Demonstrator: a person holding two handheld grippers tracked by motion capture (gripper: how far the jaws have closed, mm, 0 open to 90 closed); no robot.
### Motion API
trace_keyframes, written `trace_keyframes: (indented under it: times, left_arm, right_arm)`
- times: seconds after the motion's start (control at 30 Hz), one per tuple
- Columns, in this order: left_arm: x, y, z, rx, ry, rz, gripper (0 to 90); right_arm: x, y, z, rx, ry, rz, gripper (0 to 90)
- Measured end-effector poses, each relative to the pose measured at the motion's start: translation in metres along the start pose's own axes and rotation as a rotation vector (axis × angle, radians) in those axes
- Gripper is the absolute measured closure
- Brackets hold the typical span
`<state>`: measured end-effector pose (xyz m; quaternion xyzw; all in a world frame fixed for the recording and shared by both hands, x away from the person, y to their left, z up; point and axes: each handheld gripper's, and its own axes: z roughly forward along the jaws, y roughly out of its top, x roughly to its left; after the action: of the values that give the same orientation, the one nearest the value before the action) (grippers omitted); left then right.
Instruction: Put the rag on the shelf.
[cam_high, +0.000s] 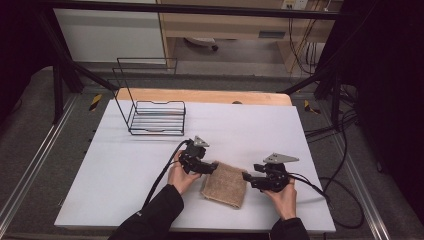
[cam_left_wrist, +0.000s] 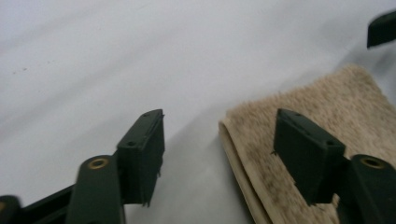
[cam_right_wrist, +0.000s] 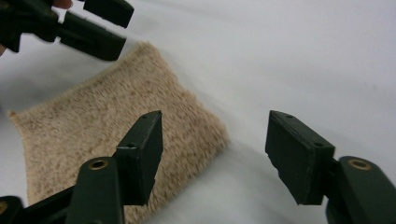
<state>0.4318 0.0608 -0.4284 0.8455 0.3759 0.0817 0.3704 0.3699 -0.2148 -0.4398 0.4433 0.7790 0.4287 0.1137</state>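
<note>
A folded tan towel (cam_high: 224, 184) lay flat on the white surface (cam_high: 125, 170), between the two hand-held claws. The left claw (cam_high: 209, 167) stood at the towel's left edge, and the right claw (cam_high: 248, 178) stood at its right edge, the two pointing toward each other across the cloth.

In the left gripper view, the left claw (cam_left_wrist: 219, 154) had its jaws parted, with nothing clamped between the pads. One jaw hung over the bare surface (cam_left_wrist: 140, 56) just beside the towel (cam_left_wrist: 327, 107); the other hung over the towel's pile near its folded edge. Whether that jaw touched the cloth could not be told. The folded edge ran between the two jaws, showing stacked layers.

In the right gripper view, the right claw (cam_right_wrist: 215, 154) was likewise parted and held nothing. One jaw stood over the towel (cam_right_wrist: 116, 116); the other stood over the bare surface (cam_right_wrist: 303, 56), beside the towel's rounded corner. Beyond the towel's far edge, the left claw (cam_right_wrist: 108, 32) showed at the top left of that view.

A black wire rack (cam_high: 152, 112) stood upright on the surface, well apart from both claws, beyond the left one. Each claw carried a grey three-cornered plate and trailed a black cable.
</note>
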Motion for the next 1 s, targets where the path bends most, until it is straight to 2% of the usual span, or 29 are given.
trace_keyframes:
  times: [0.07,0.1,0.17,0.27,0.33,0.4,0.53,0.6,0.67,0.8,0.83,1.0]
  left_arm:
    - [0.002,0.001,0.004,0.004,-0.013,-0.011,36.8]
    - [0.002,0.002,0.006,0.005,-0.018,-0.016,41.7]
    - [0.002,0.003,0.011,0.018,-0.012,0.0,45.9]
    - [0.001,0.002,0.017,0.035,-0.026,-0.014,49.6]
    - [0.0,0.002,0.019,0.04,-0.032,-0.008,54.8]
    - [-0.001,0.001,0.02,0.048,-0.048,-0.01,59.0]
    - [-0.003,0.0,0.022,0.06,-0.087,-0.031,65.1]
    - [-0.006,-0.001,0.022,0.062,-0.076,-0.029,65.2]
    - [-0.007,-0.001,0.022,0.066,-0.08,-0.045,65.9]
    - [-0.008,-0.002,0.022,0.074,-0.102,-0.072,69.8]
    - [-0.008,-0.002,0.022,0.072,-0.106,-0.075,72.4]
    - [-0.009,-0.003,0.022,0.071,-0.116,-0.084,74.1]
  right_arm:
    - [-0.002,-0.002,0.0,0.004,-0.001,0.011,39.0]
    - [-0.001,-0.002,0.003,0.014,-0.011,0.021,42.8]
    - [-0.001,-0.001,0.007,0.002,-0.011,0.045,47.6]
    - [-0.002,0.001,0.01,0.001,-0.026,0.067,52.4]
    - [-0.003,0.001,0.015,0.032,-0.043,0.087,59.3]
    - [-0.003,0.001,0.017,0.046,-0.041,0.09,61.8]
    - [-0.003,0.0,0.018,0.057,-0.037,0.106,62.8]
    - [-0.002,0.0,0.018,0.06,-0.032,0.113,62.6]
    - [-0.002,0.0,0.018,0.058,-0.03,0.117,60.9]
    - [-0.001,-0.001,0.021,0.066,-0.03,0.129,59.1]
    - [-0.001,-0.001,0.022,0.07,-0.031,0.131,59.9]
    - [-0.001,-0.001,0.022,0.07,-0.034,0.143,63.8]
